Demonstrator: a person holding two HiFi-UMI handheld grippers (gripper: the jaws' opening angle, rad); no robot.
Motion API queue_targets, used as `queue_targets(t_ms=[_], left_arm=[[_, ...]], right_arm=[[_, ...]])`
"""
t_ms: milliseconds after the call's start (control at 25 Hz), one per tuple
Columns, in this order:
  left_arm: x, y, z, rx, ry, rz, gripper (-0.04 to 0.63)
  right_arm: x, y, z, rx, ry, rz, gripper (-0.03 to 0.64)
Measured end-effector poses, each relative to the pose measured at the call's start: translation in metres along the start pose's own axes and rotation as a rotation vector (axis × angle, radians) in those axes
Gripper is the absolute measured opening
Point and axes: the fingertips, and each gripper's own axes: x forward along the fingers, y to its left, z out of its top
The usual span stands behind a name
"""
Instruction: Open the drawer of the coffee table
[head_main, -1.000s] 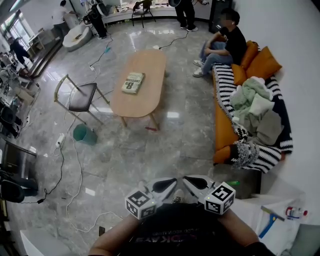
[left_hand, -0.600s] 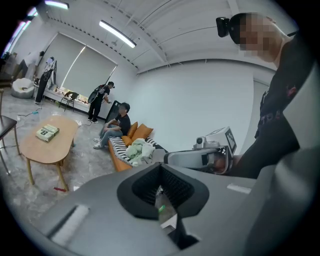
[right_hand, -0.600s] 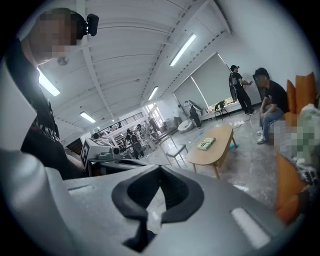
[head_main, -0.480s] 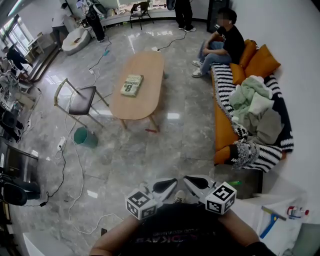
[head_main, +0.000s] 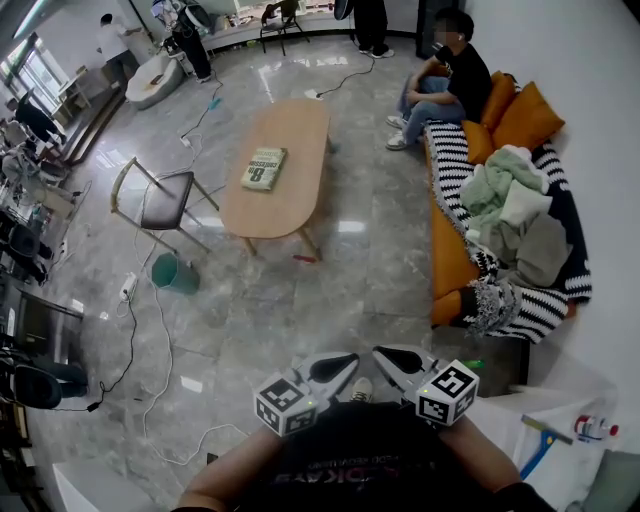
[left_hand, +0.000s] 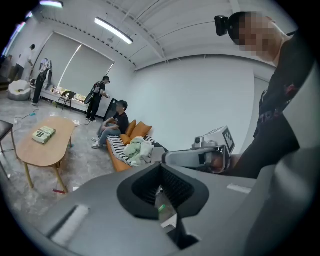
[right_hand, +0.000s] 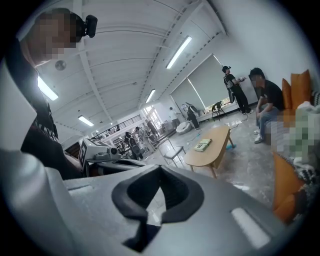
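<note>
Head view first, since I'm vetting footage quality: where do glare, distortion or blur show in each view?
Head view: white glare patches on the glossy floor beside the coffee table, fisheye bowing at the edges. Left gripper view: black vignetted corners, strong barrel distortion. Right gripper view: strip lights blown out, added mosaic patches at right.

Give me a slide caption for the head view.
Left gripper and right gripper shut and empty near the body; coffee table with a book stands across the floor.
</note>
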Motion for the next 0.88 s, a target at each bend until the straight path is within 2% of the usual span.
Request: queue_targets(t_ms=[160, 440, 880], left_arm=[[0.008, 0.007, 0.008, -0.007, 0.015, 0.018, -0.002], [0.036, 0.020, 0.012, 0.014, 0.025, -0.033, -0.002], [0.067, 0.090, 0.048, 0.020, 0.005, -0.010, -0.002]], right_arm=[[-0.001, -0.010, 0.007, 0.013, -0.010, -0.004, 0.000], [0.003, -0.041, 0.024, 0.029, -0.047, -0.037, 0.000], [0.051, -0.102, 0.071, 0.001, -0.036, -0.060, 0.001]])
